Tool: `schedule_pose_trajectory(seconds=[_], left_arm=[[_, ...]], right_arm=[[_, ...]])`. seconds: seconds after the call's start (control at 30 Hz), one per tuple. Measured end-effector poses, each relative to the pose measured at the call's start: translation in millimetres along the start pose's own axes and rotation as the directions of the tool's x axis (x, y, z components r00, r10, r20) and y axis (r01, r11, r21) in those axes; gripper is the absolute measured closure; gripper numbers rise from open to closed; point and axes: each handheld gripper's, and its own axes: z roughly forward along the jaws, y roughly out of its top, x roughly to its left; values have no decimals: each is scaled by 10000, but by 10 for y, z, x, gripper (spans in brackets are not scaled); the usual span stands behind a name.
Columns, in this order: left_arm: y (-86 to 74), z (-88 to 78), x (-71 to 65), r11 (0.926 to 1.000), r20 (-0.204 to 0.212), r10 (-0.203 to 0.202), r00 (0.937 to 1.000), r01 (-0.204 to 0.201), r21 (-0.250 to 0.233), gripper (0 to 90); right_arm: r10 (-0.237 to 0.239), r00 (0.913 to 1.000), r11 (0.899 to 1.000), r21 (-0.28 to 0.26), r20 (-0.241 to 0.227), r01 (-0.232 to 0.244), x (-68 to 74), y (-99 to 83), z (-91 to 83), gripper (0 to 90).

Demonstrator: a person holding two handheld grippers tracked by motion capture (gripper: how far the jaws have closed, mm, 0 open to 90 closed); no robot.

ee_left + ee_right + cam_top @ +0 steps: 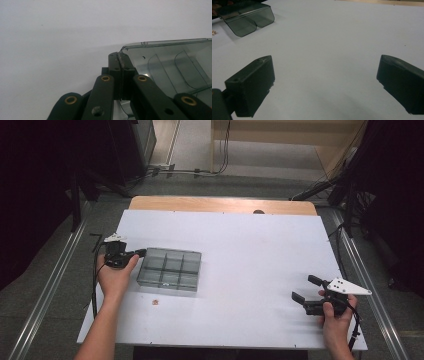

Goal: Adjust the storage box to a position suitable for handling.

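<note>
One clear box sits on the surface, its wall pinched between the left gripper's jaws; it has six compartments, in two rows of three. One small crumb lies near those jaws. Two grippers in all: the right gripper has nothing between its jaws.

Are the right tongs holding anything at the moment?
No, the right tongs stand wide open over the bare white table, with nothing between them.
</note>
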Motion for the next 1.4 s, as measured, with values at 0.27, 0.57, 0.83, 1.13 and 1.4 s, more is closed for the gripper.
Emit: schedule_pose_trajectory(seconds=[0.27,0.57,0.83,1.13,1.4], left_arm=[[3,44,-90,9999,92,142,9999,-141,-91,900],[-6,92,-220,9994,324,323,9990,-320,-95,900],[-11,123,-331,9987,514,503,9974,-506,48,900],[-9,182,-516,9957,834,854,9928,-880,281,899],[-25,215,-710,9895,970,1319,9865,-1369,460,900]], right_arm=[[-36,10000,10000,4,2,36,2,1,5,1],[-38,10000,10000,42,36,38,5,2,11,1],[-36,10000,10000,56,37,35,6,2,13,1],[-43,10000,10000,72,54,42,9,2,13,1],[-128,9999,9999,117,108,126,14,3,17,1]])
